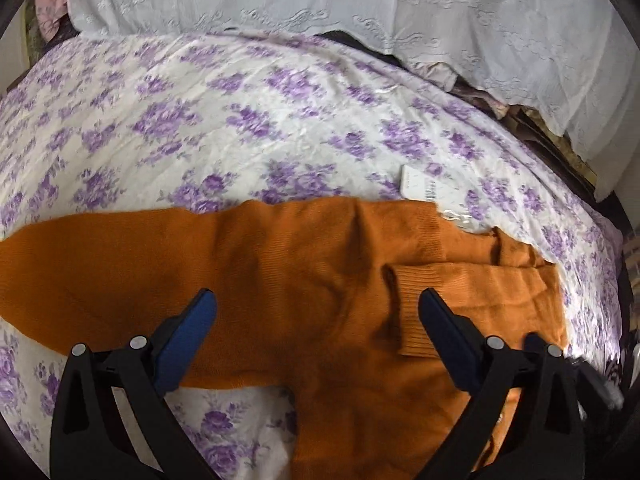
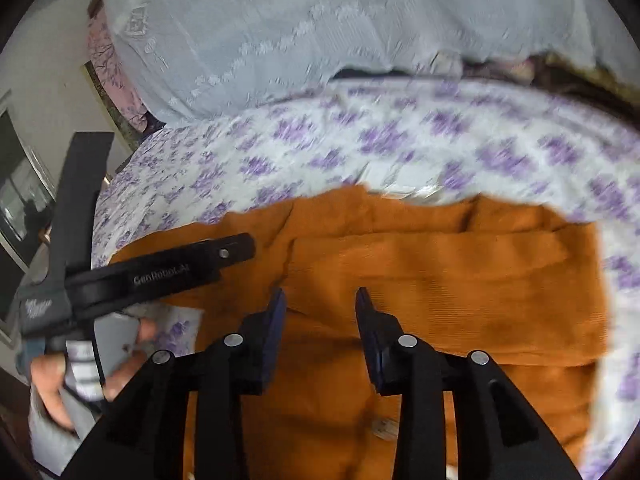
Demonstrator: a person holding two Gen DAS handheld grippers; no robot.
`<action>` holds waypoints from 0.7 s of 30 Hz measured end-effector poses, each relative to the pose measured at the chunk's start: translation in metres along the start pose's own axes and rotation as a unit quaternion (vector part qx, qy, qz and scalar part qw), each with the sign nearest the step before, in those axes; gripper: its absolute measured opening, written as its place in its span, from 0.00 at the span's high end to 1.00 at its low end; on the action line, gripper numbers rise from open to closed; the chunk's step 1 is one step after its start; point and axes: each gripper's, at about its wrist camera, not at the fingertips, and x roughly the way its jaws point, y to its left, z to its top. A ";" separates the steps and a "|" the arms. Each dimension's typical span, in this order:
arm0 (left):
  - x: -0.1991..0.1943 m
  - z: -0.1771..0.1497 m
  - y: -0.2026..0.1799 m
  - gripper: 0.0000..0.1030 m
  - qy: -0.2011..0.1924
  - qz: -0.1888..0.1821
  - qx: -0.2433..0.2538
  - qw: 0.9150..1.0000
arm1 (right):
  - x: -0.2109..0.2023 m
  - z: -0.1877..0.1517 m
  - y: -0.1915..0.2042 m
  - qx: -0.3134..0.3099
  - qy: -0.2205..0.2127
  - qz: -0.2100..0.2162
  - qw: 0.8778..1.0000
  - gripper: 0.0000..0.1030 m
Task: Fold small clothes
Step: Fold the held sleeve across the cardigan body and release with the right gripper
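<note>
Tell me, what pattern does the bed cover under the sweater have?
White with purple flowers. The bed cover shows sharpest in the left wrist view.

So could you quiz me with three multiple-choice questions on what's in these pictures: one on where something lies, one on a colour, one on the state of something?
1. Where does the sweater lie?
A. On the flowered bedspread
B. On a wooden floor
C. In a basket

2. What colour is the sweater?
A. Green
B. Orange
C. Black

3. How does the left gripper stand?
A. Shut on a sleeve
B. Shut on a paper tag
C. Open, holding nothing

Answers:
1. A: the purple-flowered cloth shows all around the sweater's edges.
2. B: the knit is orange in both views.
3. C: its jaws stand wide apart above the sweater, with nothing pinched between them. The right gripper is likewise open, empty over the knit.
</note>
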 end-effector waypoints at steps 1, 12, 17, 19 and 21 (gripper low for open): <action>-0.003 -0.001 -0.006 0.04 -0.004 -0.001 0.009 1.000 | -0.014 -0.001 -0.015 0.006 -0.010 -0.013 1.000 0.75; 0.060 -0.017 -0.038 0.04 0.043 0.072 0.056 0.995 | 0.009 -0.036 -0.151 0.143 0.042 -0.063 0.987 1.00; 0.039 -0.010 -0.037 0.04 0.027 0.061 0.051 0.997 | -0.012 -0.014 -0.147 0.128 0.003 -0.064 0.990 0.98; 0.032 -0.003 -0.040 0.04 0.018 0.046 0.048 0.998 | -0.013 0.003 -0.152 0.135 -0.013 -0.069 0.988 0.98; 0.037 0.002 -0.049 0.04 0.020 0.066 0.064 0.996 | -0.001 0.016 -0.162 0.152 -0.007 -0.065 0.986 0.98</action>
